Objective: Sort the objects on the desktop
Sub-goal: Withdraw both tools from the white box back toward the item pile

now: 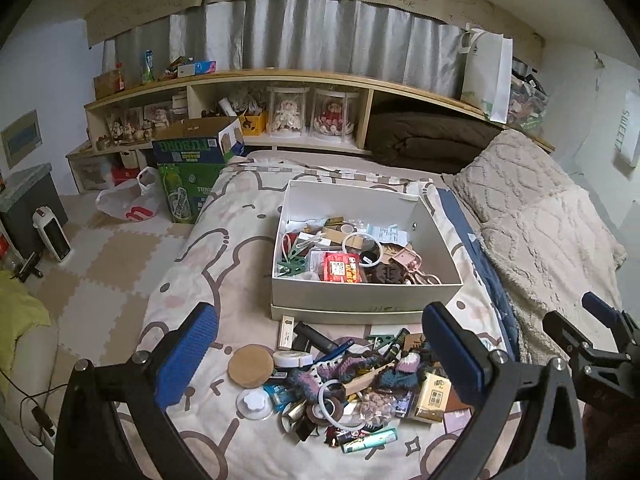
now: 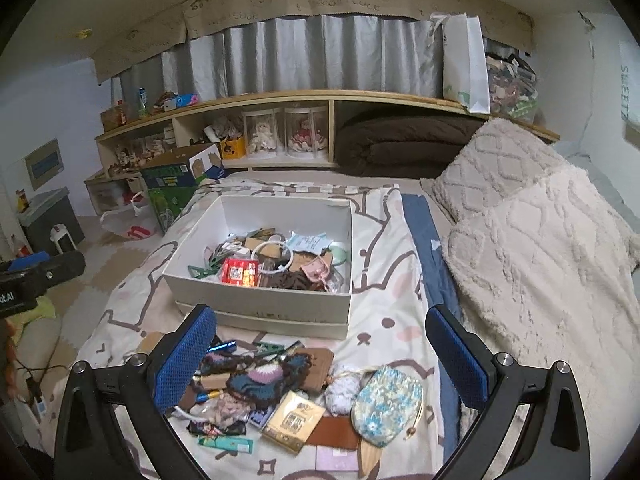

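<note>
A white box (image 1: 366,294) (image 2: 260,300) sits on the bed, partly filled with small items, among them a red packet (image 1: 342,268) (image 2: 239,272). In front of it lies a pile of loose objects (image 1: 344,384) (image 2: 272,396): a cork disc (image 1: 251,365), a knitted piece (image 2: 260,378), a floral pouch (image 2: 386,404), a yellow card pack (image 2: 294,420). My left gripper (image 1: 320,356) hovers open over the pile, holding nothing. My right gripper (image 2: 320,360) is open and empty above the pile's right side; it also shows at the right edge of the left wrist view (image 1: 596,344).
A cream quilted blanket (image 2: 540,248) covers the bed's right side. Behind the bed runs a wooden shelf (image 1: 280,80) with dolls and a brown folded duvet (image 2: 400,144). Green cardboard boxes (image 1: 192,172), a plastic bag (image 1: 128,200) and a heater (image 1: 52,232) stand on the floor at left.
</note>
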The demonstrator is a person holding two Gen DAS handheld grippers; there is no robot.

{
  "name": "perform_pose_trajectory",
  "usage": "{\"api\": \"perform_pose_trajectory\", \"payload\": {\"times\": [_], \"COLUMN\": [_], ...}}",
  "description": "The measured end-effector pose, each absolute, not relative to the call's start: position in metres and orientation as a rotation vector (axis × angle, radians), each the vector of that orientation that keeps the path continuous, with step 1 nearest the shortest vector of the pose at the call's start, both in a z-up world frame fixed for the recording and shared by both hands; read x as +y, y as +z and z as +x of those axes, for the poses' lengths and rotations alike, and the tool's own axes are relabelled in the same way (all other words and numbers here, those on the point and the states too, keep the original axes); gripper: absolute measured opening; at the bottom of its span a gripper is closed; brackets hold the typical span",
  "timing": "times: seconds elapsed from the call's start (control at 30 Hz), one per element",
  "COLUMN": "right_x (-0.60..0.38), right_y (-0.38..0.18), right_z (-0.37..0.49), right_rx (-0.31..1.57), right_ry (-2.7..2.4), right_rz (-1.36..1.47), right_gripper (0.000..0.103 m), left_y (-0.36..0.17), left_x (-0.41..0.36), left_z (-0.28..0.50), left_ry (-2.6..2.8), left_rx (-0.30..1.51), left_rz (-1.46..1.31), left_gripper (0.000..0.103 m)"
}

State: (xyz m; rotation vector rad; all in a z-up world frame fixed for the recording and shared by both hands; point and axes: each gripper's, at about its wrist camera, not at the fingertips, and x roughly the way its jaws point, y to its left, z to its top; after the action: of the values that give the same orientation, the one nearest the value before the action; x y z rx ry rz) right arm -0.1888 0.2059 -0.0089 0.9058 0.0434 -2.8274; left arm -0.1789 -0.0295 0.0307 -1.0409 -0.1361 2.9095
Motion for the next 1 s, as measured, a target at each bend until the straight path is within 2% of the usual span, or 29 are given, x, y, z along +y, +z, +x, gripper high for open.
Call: {"api": "perform_pose_trajectory", "payload": {"times": [0.6, 1.0], "right_x": [0.233, 0.238], "right_y": [-0.065, -0.117], "right_z": [-0.145, -0.138], "right_rx": [0.060, 0.027], "right_ry": [-2.847, -2.849], "right_rz": [0.963, 1.085], "right_gripper": [0.103, 0.103], "left_y": [-0.025, -0.058], "left_x": [-0.019, -0.018], "left_z": [-0.140, -0.124], "left_ry": [2.935, 2.935], "left_rx": [-0.019, -0.056], "left_rz": [-1.010, -1.015], "left_gripper": [0.103, 0.103]}}
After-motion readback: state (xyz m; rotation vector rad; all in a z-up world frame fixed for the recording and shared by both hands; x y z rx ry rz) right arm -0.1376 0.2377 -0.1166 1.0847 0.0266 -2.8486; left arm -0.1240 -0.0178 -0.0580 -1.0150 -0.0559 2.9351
